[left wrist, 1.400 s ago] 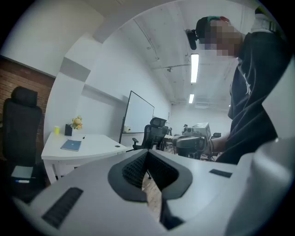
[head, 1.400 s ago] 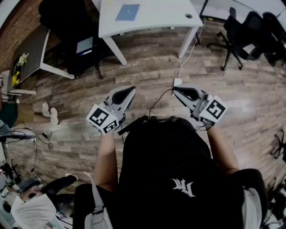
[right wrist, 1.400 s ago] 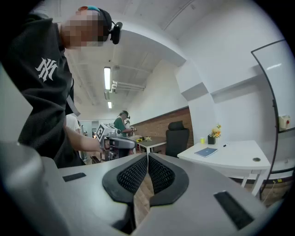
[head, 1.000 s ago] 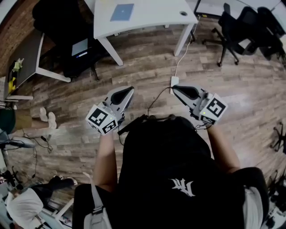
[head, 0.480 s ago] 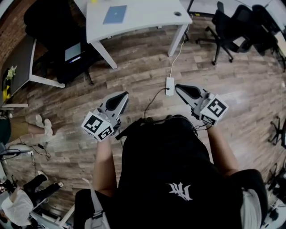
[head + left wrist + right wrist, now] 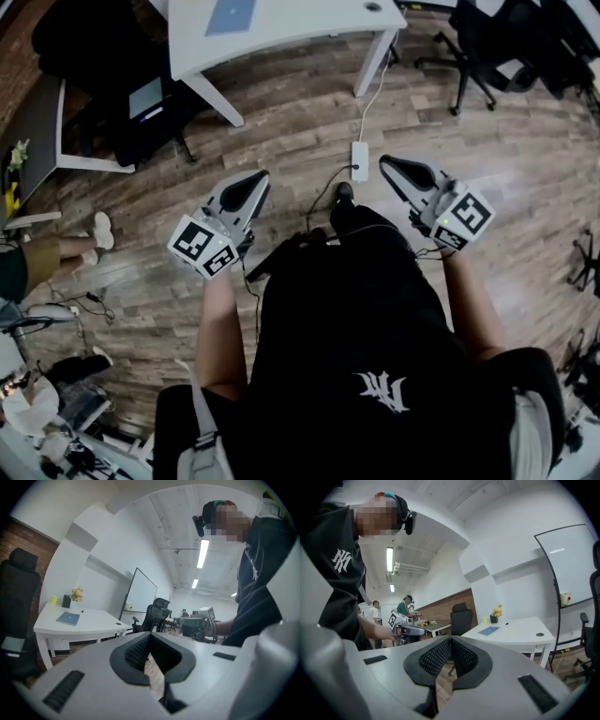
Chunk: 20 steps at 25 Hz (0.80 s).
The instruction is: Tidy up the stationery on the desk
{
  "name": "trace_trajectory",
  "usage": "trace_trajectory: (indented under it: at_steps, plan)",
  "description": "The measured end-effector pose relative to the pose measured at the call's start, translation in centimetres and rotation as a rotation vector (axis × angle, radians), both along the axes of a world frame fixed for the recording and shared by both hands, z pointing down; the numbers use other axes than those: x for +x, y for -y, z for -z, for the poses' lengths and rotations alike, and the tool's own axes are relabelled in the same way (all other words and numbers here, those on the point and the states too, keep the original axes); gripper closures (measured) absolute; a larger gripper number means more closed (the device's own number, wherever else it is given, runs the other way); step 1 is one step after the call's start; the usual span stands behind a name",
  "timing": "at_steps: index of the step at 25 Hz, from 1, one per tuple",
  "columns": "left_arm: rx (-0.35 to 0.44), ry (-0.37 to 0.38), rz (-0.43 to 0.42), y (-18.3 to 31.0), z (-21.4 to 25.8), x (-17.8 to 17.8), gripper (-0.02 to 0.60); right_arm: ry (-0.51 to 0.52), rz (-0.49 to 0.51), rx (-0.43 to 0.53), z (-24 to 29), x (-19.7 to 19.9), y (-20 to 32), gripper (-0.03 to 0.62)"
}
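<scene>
Both claws are clenched on nothing: the left gripper (image 6: 150, 638) and the right gripper (image 6: 451, 640) each have their ribbed pads pressed together, held out above the wooden floor (image 6: 281, 122). The blue notebook (image 6: 68, 618) lies flat on the white desk (image 6: 101, 620), well apart from both grippers, with a dark pot of flowers (image 6: 66, 602) near the desk's far corner

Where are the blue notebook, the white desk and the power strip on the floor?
blue notebook (image 6: 69, 618): left gripper view, middle of its cover.
white desk (image 6: 309, 21): head view, bare part of its top.
power strip (image 6: 359, 160): head view, middle of its casing.
</scene>
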<state>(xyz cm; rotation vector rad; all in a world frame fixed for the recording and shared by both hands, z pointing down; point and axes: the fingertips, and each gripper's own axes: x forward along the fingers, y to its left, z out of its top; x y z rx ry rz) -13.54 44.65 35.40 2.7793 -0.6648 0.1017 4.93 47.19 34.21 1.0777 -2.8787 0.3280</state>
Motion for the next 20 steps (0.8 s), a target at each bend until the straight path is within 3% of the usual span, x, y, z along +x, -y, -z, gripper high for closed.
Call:
trace_trajectory:
  at_steps: [7, 16, 20]
  plan:
    - [0.014, 0.072, 0.033, 5.2, 1.1, 1.0, 0.584, 0.062, 0.035, 0.037, 0.1, 0.6, 7.5, 0.557]
    - [0.032, 0.146, 0.087, 12.5, 4.8, 5.0, 0.584, 0.079, 0.232, 0.067, 2.9, 1.8, 15.9, 0.556]
    - [0.035, 0.129, 0.147, 14.9, 5.0, 4.7, 0.584, 0.059, 0.294, 0.077, 1.7, 1.6, 19.4, 0.556]
